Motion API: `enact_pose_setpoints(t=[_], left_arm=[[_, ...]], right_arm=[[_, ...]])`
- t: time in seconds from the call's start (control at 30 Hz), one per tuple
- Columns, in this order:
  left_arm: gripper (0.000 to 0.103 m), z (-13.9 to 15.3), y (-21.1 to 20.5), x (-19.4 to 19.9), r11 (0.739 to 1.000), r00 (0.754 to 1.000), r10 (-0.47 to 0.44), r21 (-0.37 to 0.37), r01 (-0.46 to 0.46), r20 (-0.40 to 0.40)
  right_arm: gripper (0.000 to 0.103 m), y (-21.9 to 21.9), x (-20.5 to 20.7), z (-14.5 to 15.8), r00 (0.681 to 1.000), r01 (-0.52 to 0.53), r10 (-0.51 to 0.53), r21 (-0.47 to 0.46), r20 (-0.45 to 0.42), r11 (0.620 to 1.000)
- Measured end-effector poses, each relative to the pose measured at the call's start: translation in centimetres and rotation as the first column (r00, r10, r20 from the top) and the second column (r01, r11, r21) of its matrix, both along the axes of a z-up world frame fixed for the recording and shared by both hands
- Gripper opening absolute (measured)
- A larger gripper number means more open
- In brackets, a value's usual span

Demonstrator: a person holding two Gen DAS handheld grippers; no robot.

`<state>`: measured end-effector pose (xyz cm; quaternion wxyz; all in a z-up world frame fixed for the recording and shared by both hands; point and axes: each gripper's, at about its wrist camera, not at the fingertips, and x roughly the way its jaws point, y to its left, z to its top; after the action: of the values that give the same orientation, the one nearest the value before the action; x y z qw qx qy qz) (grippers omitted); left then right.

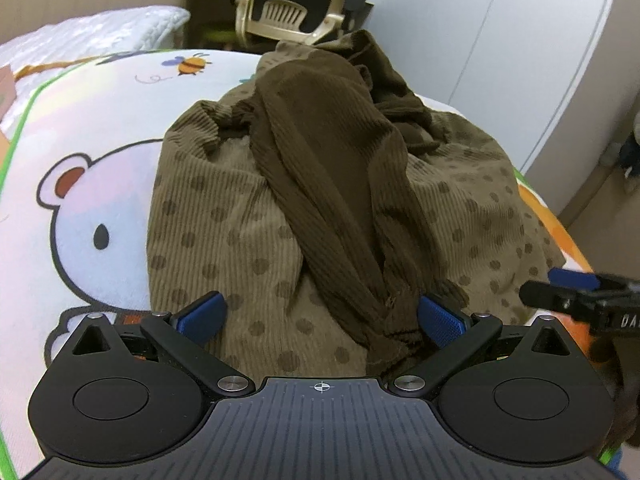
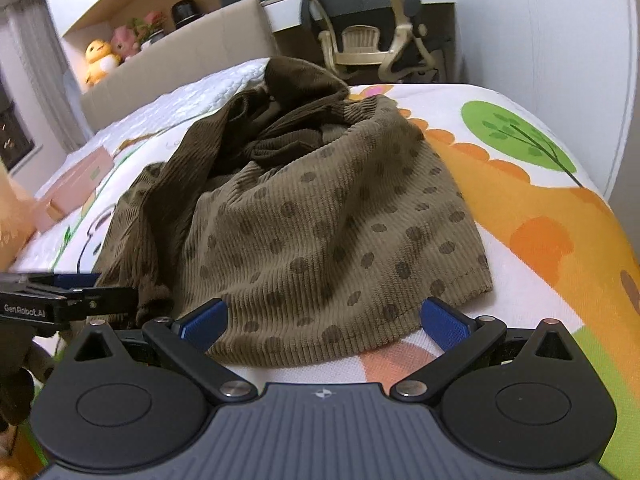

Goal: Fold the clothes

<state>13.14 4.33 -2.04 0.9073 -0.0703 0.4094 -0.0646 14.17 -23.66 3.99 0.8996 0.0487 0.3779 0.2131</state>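
A crumpled olive ribbed garment with dark dots [image 1: 224, 216] [image 2: 320, 220] lies on a cartoon-print bedspread [image 1: 100, 128] [image 2: 540, 208]. A dark brown ribbed part [image 1: 328, 152] [image 2: 304, 80] drapes over its middle and runs down toward my left gripper. My left gripper [image 1: 320, 308] is open and low over the near end of the cloth, with the brown strip's end beside the right pad [image 1: 440, 316]. My right gripper [image 2: 324, 312] is open, straddling the dotted hem's near edge. Each gripper shows at the side of the other's view, the right gripper [image 1: 560, 284] and the left gripper [image 2: 60, 292].
An office chair [image 1: 288, 12] [image 2: 372, 32] stands beyond the far end of the bed. A pink box [image 2: 76, 184] lies on the bed at left, with plush toys [image 2: 100, 60] on a ledge behind. A white cabinet wall [image 1: 500, 40] lines the right side.
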Motion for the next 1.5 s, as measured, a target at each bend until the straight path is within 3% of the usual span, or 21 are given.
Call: enact_pose_setpoints(t=[0.17, 0.23, 0.27, 0.33, 0.37, 0.4, 0.43, 0.5, 0.53, 0.63, 0.67, 0.87, 0.93, 0.97, 1.03, 1.07, 1.17, 1.5], left_arm=[[0.103, -0.2, -0.8, -0.1, 0.997, 0.999, -0.036, 0.063, 0.036, -0.003], [0.103, 0.1, -0.4, -0.2, 0.999, 1.0, -0.031, 0.032, 0.03, 0.007], [0.103, 0.5, 0.0, -0.5, 0.999, 0.999, -0.045, -0.003, 0.045, 0.021], [0.103, 2.0, 0.7, -1.1, 0.996, 0.993, -0.078, -0.037, 0.082, 0.083], [0.103, 3.1, 1.0, -1.3, 0.996, 0.986, -0.09, -0.004, 0.091, 0.14], [0.103, 4.2, 1.3, -1.4, 0.995, 0.976, -0.1, 0.031, 0.095, 0.193], [0.103, 5.0, 1.8, -0.9, 0.994, 0.968, -0.097, 0.067, 0.083, 0.23], [0.103, 6.0, 3.2, 1.1, 0.995, 0.965, -0.07, 0.091, 0.048, 0.252], [0.103, 6.1, 4.1, 2.5, 0.995, 0.967, -0.05, 0.097, 0.027, 0.251], [0.092, 5.4, 6.0, 6.4, 0.989, 0.974, -0.011, 0.144, -0.022, 0.228], [0.083, 4.8, 6.5, 7.6, 0.988, 0.979, -0.011, 0.151, -0.02, 0.205], [0.081, 0.6, 8.4, 12.5, 0.988, 0.996, 0.019, 0.15, -0.033, 0.092], [0.074, -0.4, 8.1, 13.4, 0.99, 0.997, 0.015, 0.142, -0.026, 0.074], [0.073, -0.6, 7.9, 13.5, 0.989, 0.997, 0.016, 0.148, -0.027, 0.078], [0.06, -0.6, 7.4, 12.9, 0.987, 0.996, -0.002, 0.163, -0.013, 0.095], [0.045, -0.5, 7.1, 12.6, 0.986, 0.995, -0.017, 0.165, 0.0, 0.098], [0.023, -0.1, 6.3, 10.9, 0.982, 0.994, -0.048, 0.184, 0.029, 0.1], [0.025, 1.4, 4.1, -2.8, 0.961, 0.971, -0.236, 0.161, 0.226, 0.044]], right_arm=[[0.103, 0.2, -1.0, -0.1, 0.997, -0.034, 0.036, -0.019, 0.069, 0.999], [0.103, -0.3, -1.5, 1.3, 0.986, -0.074, 0.071, 0.012, 0.149, 0.997], [0.103, -0.2, -1.6, 2.4, 0.973, -0.088, 0.089, -0.017, 0.214, 0.996], [0.103, 0.0, -1.2, 4.3, 0.942, -0.092, 0.116, -0.092, 0.316, 0.992], [0.102, 0.1, -0.6, 5.2, 0.928, -0.085, 0.126, -0.129, 0.352, 0.988], [0.092, 0.2, 1.0, 5.8, 0.927, -0.078, 0.124, -0.142, 0.354, 0.987], [0.086, 0.3, 2.5, 6.2, 0.927, -0.072, 0.122, -0.152, 0.353, 0.986], [0.053, 0.9, 5.6, 5.4, 0.946, -0.07, 0.111, -0.142, 0.304, 0.987], [0.048, 1.2, 7.2, 5.0, 0.954, -0.069, 0.105, -0.138, 0.279, 0.988], [0.048, 2.1, 11.9, 3.7, 0.975, -0.064, 0.088, -0.124, 0.203, 0.99], [0.049, 2.3, 13.5, 3.3, 0.981, -0.062, 0.083, -0.119, 0.177, 0.991], [0.053, 4.1, 22.7, 0.8, 0.998, -0.05, 0.052, -0.096, 0.023, 0.994], [0.052, 4.7, 22.2, 0.6, 0.997, -0.069, 0.073, -0.12, 0.029, 0.99], [0.044, 5.0, 21.4, 0.7, 0.995, -0.087, 0.094, -0.146, 0.037, 0.985], [0.033, 5.2, 19.5, 0.9, 0.992, -0.107, 0.116, -0.177, 0.045, 0.978], [0.027, 5.1, 18.3, 1.1, 0.991, -0.119, 0.128, -0.179, 0.043, 0.977], [0.022, 5.0, 13.8, 1.7, 0.985, -0.154, 0.167, -0.211, 0.042, 0.965], [0.022, -0.2, -1.8, 2.0, 0.964, -0.24, 0.262, -0.27, 0.048, 0.933]])
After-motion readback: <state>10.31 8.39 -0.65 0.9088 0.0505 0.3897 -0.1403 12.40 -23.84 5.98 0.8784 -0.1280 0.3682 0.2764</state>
